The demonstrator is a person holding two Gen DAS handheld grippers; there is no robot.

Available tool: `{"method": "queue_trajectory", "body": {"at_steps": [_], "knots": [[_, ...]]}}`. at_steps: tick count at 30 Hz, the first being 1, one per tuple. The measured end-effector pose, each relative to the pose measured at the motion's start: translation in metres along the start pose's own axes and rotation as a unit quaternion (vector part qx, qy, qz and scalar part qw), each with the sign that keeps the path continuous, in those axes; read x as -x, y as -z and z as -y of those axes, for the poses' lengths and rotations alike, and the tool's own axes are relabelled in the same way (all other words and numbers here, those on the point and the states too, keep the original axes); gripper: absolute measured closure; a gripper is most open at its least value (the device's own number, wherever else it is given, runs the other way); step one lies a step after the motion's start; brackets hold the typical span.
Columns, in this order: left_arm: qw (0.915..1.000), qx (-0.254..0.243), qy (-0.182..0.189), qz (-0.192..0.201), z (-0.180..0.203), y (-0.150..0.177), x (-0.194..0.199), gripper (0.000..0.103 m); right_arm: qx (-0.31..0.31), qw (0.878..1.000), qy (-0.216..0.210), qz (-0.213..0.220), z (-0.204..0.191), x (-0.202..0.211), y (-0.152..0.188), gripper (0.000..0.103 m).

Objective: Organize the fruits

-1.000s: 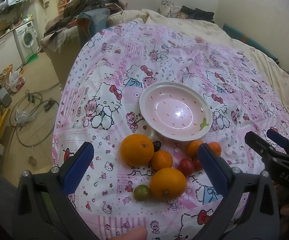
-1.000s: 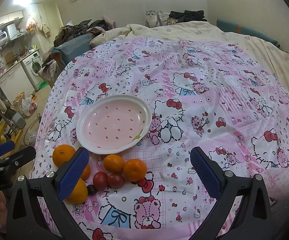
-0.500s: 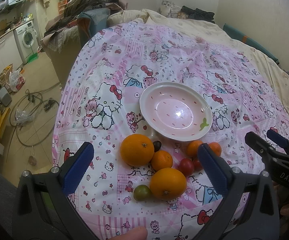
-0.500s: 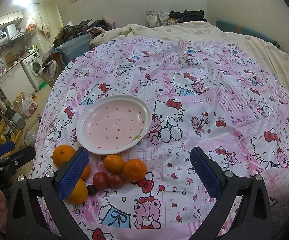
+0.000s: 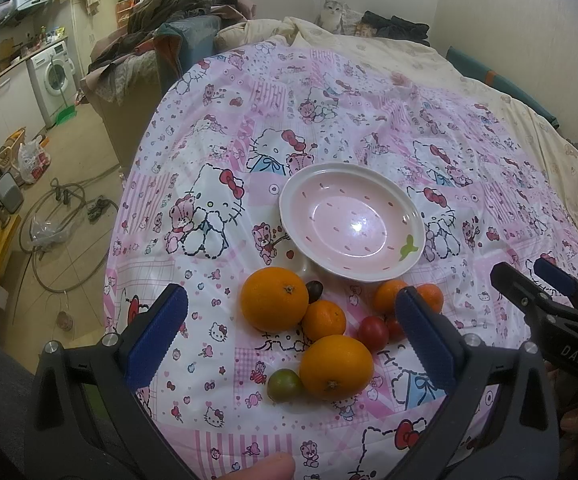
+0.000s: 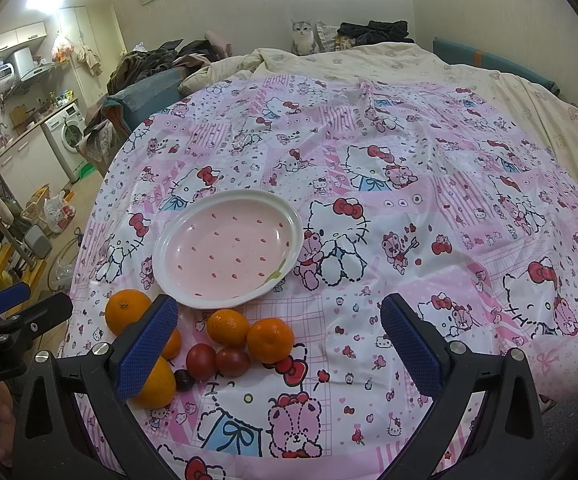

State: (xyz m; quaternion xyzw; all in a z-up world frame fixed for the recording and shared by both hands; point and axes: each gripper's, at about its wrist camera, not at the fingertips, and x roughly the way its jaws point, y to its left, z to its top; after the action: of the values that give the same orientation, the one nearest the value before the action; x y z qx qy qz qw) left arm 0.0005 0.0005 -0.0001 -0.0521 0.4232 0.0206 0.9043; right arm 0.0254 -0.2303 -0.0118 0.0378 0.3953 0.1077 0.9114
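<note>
An empty pink plate (image 5: 351, 224) with a white rim lies on the Hello Kitty cloth; it also shows in the right wrist view (image 6: 229, 250). In front of it lie two big oranges (image 5: 275, 298) (image 5: 336, 366), several small mandarins (image 5: 324, 320) (image 6: 270, 339), two red tomatoes (image 5: 373, 332) (image 6: 201, 361), a green tomato (image 5: 284, 385) and a dark grape (image 5: 314, 289). My left gripper (image 5: 289, 344) is open above the fruit. My right gripper (image 6: 279, 346) is open, right of the fruit.
The cloth (image 6: 409, 200) covers a bed with a cream blanket (image 6: 489, 88) behind. A cat (image 6: 303, 38) sits at the far end. The bed's left edge drops to a floor with cables (image 5: 61, 208) and a washing machine (image 5: 53, 80).
</note>
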Motion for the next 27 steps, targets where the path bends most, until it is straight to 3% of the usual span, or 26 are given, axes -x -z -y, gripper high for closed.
{"method": "queue_trajectory", "body": {"at_steps": [27], "knots": [[1.0000,0.003,-0.005,-0.006,-0.0024,0.0031,-0.0030,0.001,-0.001,1.000,0.004,0.001,0.0010,0.0014,-0.0015,0.000]]}}
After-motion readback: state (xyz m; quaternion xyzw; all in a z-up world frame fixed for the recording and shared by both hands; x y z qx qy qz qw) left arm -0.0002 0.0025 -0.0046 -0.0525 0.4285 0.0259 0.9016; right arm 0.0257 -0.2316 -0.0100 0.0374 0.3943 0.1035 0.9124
